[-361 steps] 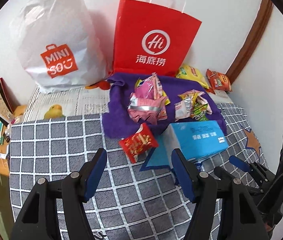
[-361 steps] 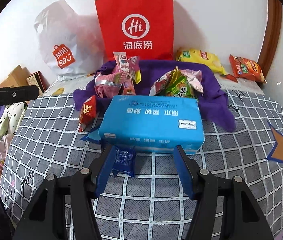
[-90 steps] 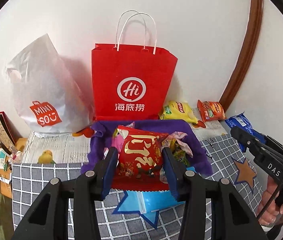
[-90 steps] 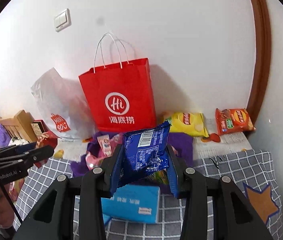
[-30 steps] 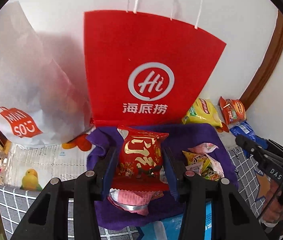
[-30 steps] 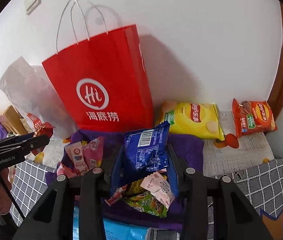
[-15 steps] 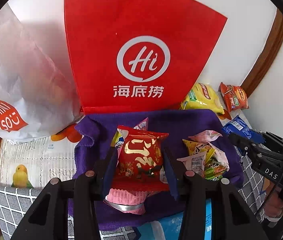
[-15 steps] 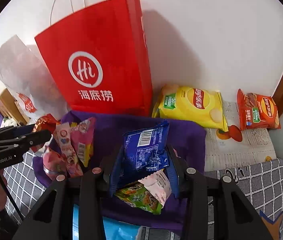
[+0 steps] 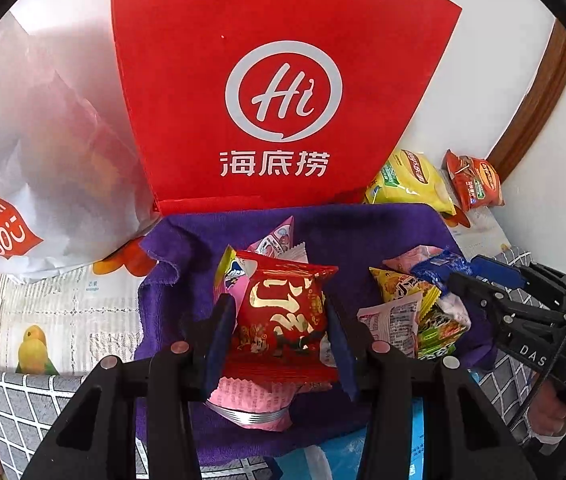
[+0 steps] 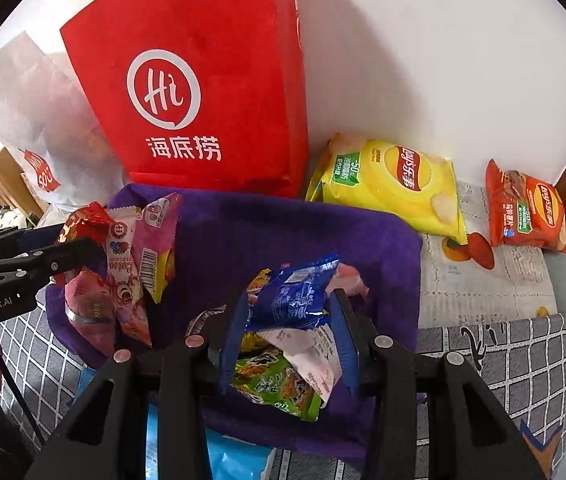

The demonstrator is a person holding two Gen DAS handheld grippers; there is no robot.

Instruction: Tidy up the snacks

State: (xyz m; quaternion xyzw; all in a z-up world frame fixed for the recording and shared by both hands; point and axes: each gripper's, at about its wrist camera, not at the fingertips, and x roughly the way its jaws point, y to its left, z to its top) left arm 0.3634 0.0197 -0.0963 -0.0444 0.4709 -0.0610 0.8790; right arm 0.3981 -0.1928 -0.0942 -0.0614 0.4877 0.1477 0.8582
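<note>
My left gripper (image 9: 279, 320) is shut on a red snack packet (image 9: 283, 308) with gold characters. It hangs just above a pile of pink packets (image 9: 251, 400) on the left of the purple cloth (image 9: 179, 280). My right gripper (image 10: 289, 308) is shut on a blue snack packet (image 10: 291, 296), low over the green, yellow and pink packets (image 10: 275, 388) on the right of the purple cloth (image 10: 283, 232). The blue packet leans left between the pads. Each gripper shows in the other's view: the right gripper (image 9: 483, 280) and the left gripper (image 10: 63, 256).
A red paper bag (image 9: 283, 100) and a white plastic bag (image 9: 23, 140) stand against the wall behind the cloth. A yellow chips bag (image 10: 395, 184) and an orange chips bag (image 10: 527, 208) lie at the back right. A blue tissue pack (image 10: 235, 460) lies near the cloth's front edge.
Both grippers have sunk towards the purple cloth with their packets. The blue packet now sits right over the right-hand pile and has tipped to the left.
</note>
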